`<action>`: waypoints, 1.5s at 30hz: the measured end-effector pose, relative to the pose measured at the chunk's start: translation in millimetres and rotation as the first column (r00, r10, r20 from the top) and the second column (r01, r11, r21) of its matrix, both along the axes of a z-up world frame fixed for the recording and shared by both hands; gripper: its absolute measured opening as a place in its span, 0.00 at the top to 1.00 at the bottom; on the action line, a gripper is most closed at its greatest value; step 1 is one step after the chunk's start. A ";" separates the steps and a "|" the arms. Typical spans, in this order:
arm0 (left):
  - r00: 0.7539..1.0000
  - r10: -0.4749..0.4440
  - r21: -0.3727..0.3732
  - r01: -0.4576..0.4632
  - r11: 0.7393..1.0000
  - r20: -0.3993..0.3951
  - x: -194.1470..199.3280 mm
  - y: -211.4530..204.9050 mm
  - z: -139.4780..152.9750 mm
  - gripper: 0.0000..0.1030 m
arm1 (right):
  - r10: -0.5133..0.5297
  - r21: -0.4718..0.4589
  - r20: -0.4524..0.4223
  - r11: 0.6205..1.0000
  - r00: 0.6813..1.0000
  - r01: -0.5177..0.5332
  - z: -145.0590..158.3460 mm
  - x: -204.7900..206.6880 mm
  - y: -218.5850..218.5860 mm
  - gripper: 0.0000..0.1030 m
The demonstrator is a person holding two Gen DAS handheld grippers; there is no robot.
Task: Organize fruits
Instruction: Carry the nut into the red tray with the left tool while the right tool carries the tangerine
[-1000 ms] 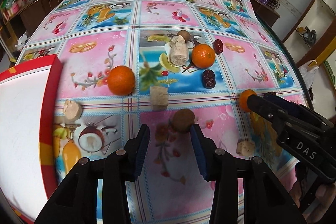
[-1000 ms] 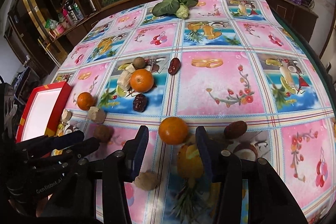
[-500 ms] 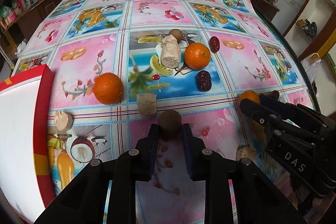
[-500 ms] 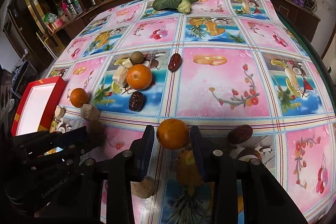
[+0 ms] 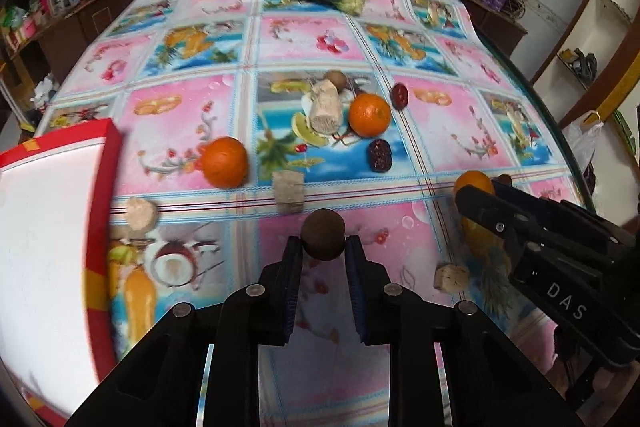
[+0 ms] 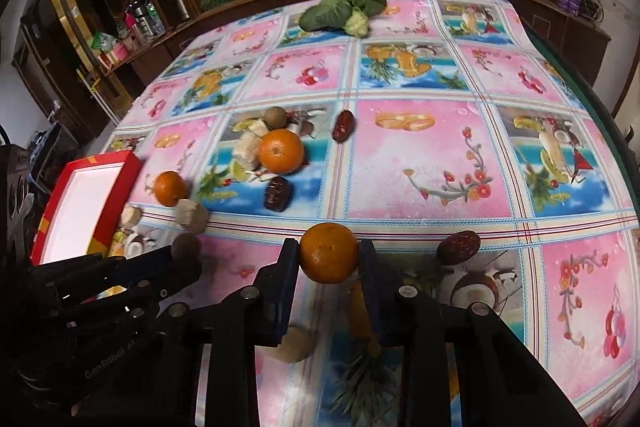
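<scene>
With the left gripper (image 5: 323, 251) clamped on the brown fruit (image 5: 323, 234) and the right gripper (image 6: 329, 255) on an orange (image 6: 329, 252), lift both straight off the surface (image 6: 420, 163), firmly gripped, toward the red box (image 5: 44, 227) at left.

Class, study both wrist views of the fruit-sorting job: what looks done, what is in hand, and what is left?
Done: nothing visible; the part of the red box that shows is bare white.
In hand: the left gripper is shut on a brown round fruit; the right gripper is shut on an orange.
Left: two oranges, dark dates and pale chunks lie on the tablecloth.
</scene>
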State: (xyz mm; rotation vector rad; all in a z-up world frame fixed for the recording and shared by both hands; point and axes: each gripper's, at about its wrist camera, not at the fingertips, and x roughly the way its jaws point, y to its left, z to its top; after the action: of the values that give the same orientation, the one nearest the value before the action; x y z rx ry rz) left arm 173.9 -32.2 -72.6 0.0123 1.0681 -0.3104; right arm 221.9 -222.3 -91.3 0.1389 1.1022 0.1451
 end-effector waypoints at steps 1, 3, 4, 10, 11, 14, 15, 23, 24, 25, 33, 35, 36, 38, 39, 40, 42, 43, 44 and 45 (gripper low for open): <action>1.000 0.008 0.008 -0.008 1.000 0.016 -4.1 2.4 5.0 0.80 | 0.003 0.000 0.005 1.000 1.000 -0.003 4.4 -2.2 2.3 0.70; 0.999 0.023 0.022 -0.024 0.999 0.039 -12.9 7.3 13.6 0.80 | 0.010 -0.001 0.013 1.000 1.000 -0.010 10.2 -5.4 6.5 0.70; 0.998 0.030 0.025 -0.031 0.999 0.047 -17.8 11.0 17.9 0.80 | 0.014 -0.005 0.017 1.000 1.000 -0.014 13.9 -7.7 9.9 0.70; 0.992 0.098 0.029 -0.101 0.994 0.075 -50.3 45.6 40.1 0.80 | 0.046 -0.008 0.041 0.999 0.998 -0.046 30.1 -20.8 34.0 0.70; 0.991 0.108 0.029 -0.110 0.993 0.081 -55.1 51.7 43.7 0.80 | 0.055 -0.007 0.044 0.999 0.998 -0.054 32.4 -23.0 38.9 0.70; 0.981 0.161 0.042 -0.166 0.985 0.111 -72.7 77.3 55.1 0.80 | 0.093 -0.008 0.060 0.996 0.994 -0.093 41.7 -29.9 59.4 0.70; 0.976 0.179 0.047 -0.186 0.981 0.120 -77.6 85.0 58.9 0.80 | 0.107 -0.007 0.065 0.994 0.992 -0.107 44.7 -32.0 66.3 0.70; 0.947 0.300 0.019 -0.305 0.952 0.116 -110.7 151.1 83.9 0.80 | 0.222 0.025 0.096 0.974 0.970 -0.225 62.5 -43.2 126.6 0.70; 0.940 0.317 0.027 -0.322 0.946 0.124 -115.3 159.5 86.9 0.80 | 0.237 0.029 0.097 0.970 0.967 -0.241 62.8 -44.4 134.4 0.70; 0.937 0.326 0.027 -0.331 0.943 0.124 -117.8 165.3 88.3 0.80 | 0.257 0.033 0.099 0.965 0.961 -0.261 63.0 -45.7 145.0 0.70; 0.917 0.391 0.034 -0.395 0.918 0.084 -121.7 213.9 76.9 0.80 | 0.378 0.060 0.088 0.921 0.921 -0.384 52.3 -45.9 209.7 0.70; 0.916 0.397 0.031 -0.399 0.916 0.057 -115.8 221.2 67.9 0.80 | 0.406 0.058 0.073 0.910 0.911 -0.410 45.5 -43.9 225.5 0.71; 0.916 0.399 0.030 -0.400 0.916 0.049 -112.7 224.0 64.3 0.80 | 0.418 0.058 0.070 0.905 0.906 -0.422 43.1 -43.0 231.4 0.71; 0.915 0.403 0.032 -0.404 0.914 0.031 -107.8 229.7 56.9 0.80 | 0.442 0.053 0.065 0.894 0.895 -0.445 38.0 -42.2 245.8 0.71; 0.915 0.402 0.033 -0.403 0.915 0.022 -104.2 233.9 53.1 0.80 | 0.451 0.048 0.062 0.890 0.890 -0.454 35.3 -41.7 251.9 0.71; 0.915 0.403 0.034 -0.403 0.915 0.014 -97.2 235.4 47.8 0.80 | 0.460 0.044 0.057 0.885 0.886 -0.463 32.0 -41.0 258.8 0.71; 0.916 0.402 0.032 -0.402 0.915 0.000 -89.4 242.0 40.8 0.80 | 0.472 0.045 0.044 0.879 0.880 -0.474 25.2 -38.8 267.5 0.71; 0.916 0.402 0.037 -0.401 0.915 -0.009 -85.8 244.9 37.3 0.80 | 0.480 0.045 0.035 0.876 0.877 -0.481 21.1 -38.1 272.6 0.71; 0.916 0.401 0.042 -0.400 0.916 -0.014 -81.7 246.4 33.1 0.79 | 0.483 0.044 0.029 0.874 0.875 -0.484 17.5 -37.5 275.6 0.71; 0.917 0.399 0.048 -0.397 0.916 -0.021 -78.2 248.8 29.9 0.80 | 0.487 0.044 0.021 0.872 0.873 -0.488 13.8 -37.1 280.0 0.71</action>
State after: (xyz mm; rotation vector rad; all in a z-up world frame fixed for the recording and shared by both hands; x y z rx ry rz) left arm 95.7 216.6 -42.7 -0.1714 1.0804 0.0827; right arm 184.9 57.6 -77.5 -0.1033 1.1074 0.6271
